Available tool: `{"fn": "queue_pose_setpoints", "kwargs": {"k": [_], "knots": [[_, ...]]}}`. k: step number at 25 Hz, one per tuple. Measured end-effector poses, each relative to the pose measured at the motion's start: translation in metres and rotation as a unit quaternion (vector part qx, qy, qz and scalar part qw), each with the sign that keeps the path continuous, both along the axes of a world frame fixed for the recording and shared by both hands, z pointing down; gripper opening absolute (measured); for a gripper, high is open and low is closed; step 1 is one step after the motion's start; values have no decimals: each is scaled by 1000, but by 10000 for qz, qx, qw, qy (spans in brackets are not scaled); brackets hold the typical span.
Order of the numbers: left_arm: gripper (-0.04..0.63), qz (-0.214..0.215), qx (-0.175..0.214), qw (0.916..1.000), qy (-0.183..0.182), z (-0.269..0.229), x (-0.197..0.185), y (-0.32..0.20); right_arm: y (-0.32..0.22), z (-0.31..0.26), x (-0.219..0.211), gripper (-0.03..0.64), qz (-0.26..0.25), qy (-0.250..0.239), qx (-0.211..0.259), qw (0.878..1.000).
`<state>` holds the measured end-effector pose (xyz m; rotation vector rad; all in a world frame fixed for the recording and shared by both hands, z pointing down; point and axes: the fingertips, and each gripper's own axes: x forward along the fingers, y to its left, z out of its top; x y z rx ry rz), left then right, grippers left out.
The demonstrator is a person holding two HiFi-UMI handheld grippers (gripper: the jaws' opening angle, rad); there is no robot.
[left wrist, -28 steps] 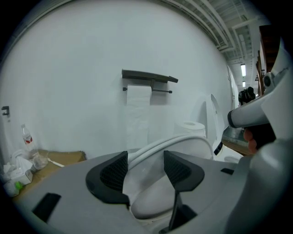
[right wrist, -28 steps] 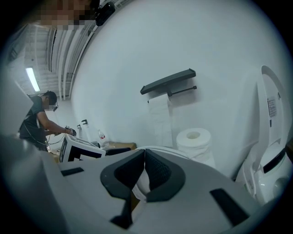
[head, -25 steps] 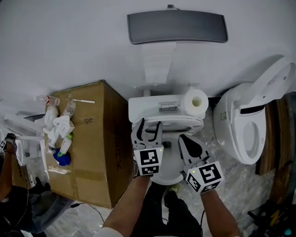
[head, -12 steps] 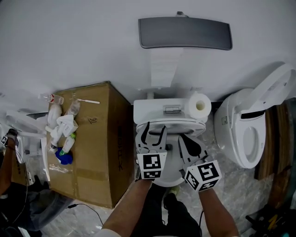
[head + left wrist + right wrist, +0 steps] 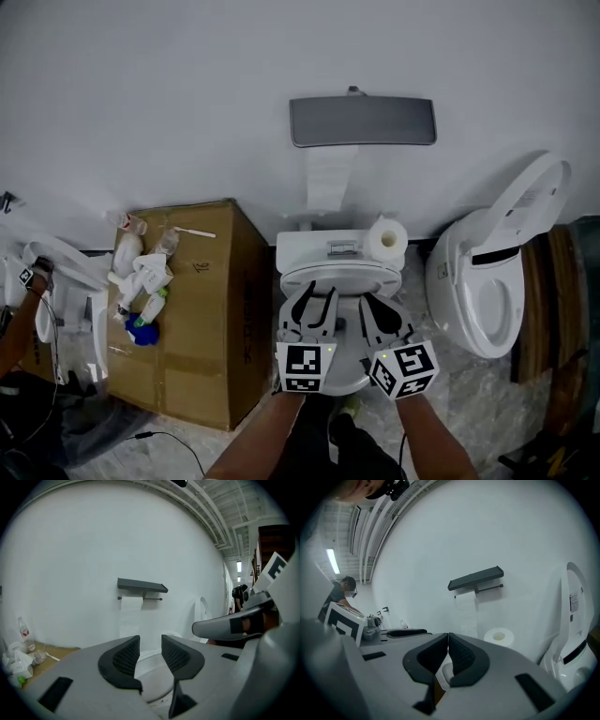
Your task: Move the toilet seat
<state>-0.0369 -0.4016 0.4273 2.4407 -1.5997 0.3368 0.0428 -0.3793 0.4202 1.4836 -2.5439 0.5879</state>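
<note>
nothing is legible: print on the cardboard box (image 5: 246, 330) is too small to read.

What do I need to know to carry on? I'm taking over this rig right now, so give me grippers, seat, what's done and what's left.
Left gripper: jaws apart, just been closing, gripping nothing.
Right gripper: shut, empty.
Both hover over the middle toilet. Its toilet seat looks down on the bowl, and neither gripper holds it. A toilet roll stands on the tank.
Done: nothing visible on the seat.
Left: take hold of the seat and move it.
</note>
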Motion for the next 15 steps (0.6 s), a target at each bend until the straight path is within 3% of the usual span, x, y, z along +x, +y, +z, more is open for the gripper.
{"fn": "queue_pose_setpoints", "kwargs": {"k": [11,15], "knots": [[17,61,160,9998,74,-84,22,57,38,-75,14,15,22,-61,373,9993],[8,108,271,9995,150,-115,30,76,52,-105,20,15,-21,-132,600,9981]]}}
